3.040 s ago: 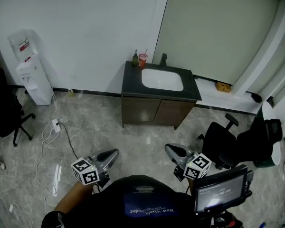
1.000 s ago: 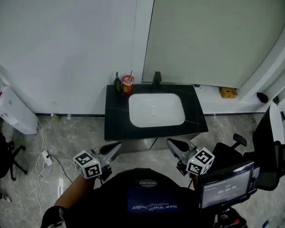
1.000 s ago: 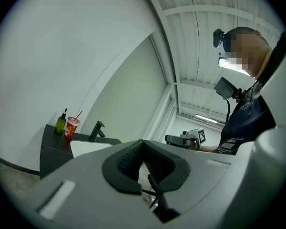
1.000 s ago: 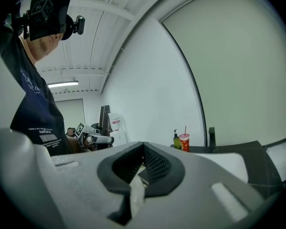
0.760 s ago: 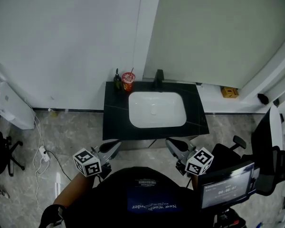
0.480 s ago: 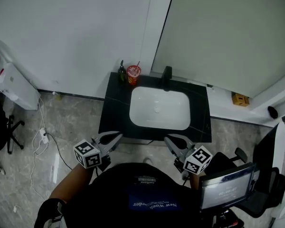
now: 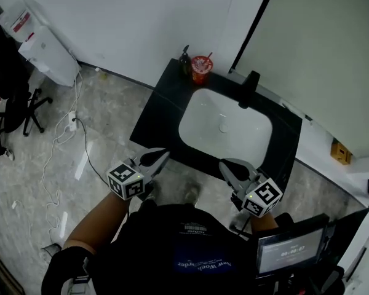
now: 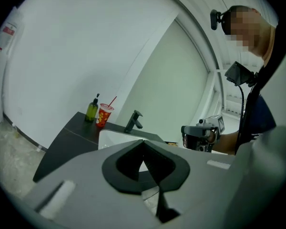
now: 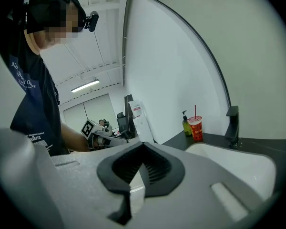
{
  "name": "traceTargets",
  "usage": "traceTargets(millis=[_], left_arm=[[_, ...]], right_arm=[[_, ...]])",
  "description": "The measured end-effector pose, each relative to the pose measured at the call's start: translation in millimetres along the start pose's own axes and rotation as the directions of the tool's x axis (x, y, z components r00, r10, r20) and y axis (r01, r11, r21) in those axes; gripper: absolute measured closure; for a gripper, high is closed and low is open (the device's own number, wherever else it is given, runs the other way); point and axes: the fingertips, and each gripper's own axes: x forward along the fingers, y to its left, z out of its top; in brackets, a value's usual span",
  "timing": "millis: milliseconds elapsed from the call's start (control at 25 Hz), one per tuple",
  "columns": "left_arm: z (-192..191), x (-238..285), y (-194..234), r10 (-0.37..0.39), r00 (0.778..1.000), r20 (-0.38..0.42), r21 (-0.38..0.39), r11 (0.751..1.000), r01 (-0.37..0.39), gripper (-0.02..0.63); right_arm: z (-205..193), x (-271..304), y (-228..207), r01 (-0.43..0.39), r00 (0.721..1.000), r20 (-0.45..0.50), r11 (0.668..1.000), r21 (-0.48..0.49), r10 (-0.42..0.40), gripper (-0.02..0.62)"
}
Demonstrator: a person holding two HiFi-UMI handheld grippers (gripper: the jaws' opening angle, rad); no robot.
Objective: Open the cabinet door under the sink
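A black counter (image 7: pixel 158 110) with a white sink basin (image 7: pixel 224 125) fills the middle of the head view; the cabinet door beneath it is hidden from above. My left gripper (image 7: pixel 162 155) hovers at the counter's front edge, shut and empty; in its own view the left gripper (image 8: pixel 144 142) points across the counter (image 8: pixel 69 140) toward the faucet (image 8: pixel 133 121). My right gripper (image 7: pixel 225 163) sits at the same edge, further right, its jaws together with nothing between them. In the right gripper view, the right gripper (image 9: pixel 143 144) points along the basin (image 9: pixel 238 168).
A red cup (image 7: pixel 201 66) with a straw, a green bottle (image 7: pixel 185 57) and a black faucet (image 7: pixel 251 85) stand at the counter's back. A water dispenser (image 7: pixel 43 45), an office chair (image 7: pixel 12 97) and floor cables (image 7: pixel 74 140) lie to the left. A small screen (image 7: pixel 286 251) hangs at my lower right.
The person has stepped up to the sink, and the counter now lies diagonally in the head view. Both grippers have come forward and down to its front edge, still shut.
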Motion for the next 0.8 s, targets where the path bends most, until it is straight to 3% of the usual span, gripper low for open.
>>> traceTargets(millis=[160,320,600,800], left_arm=[[-25.8,-4.8,20.8,0.041,0.999,-0.021,-0.024,0.999,-0.041,0.604],[-52.2,-7.9,44.2,0.031,0.998,-0.047,-0.032,0.999,-0.032,0.604],[-128.2,-22.0,74.1,-0.053,0.982,-0.180,0.136,0.988,0.078,0.604],[-177.3,-27.9,82.9,-0.122,0.952,-0.282,0.261,0.945,0.198,0.604]], right_arm=[[-19.6,29.0,3.9,-0.031,0.999,-0.038,1.000,0.003,0.031,0.594],[-41.2,64.7,12.1,-0.033,0.997,-0.074,0.999,-0.011,0.032,0.594],[-84.6,112.5,46.0,0.001,0.997,-0.079,1.000,0.028,0.001,0.594],[-119.0,134.2,59.4,0.043,0.997,-0.061,0.996,0.073,-0.039,0.594]])
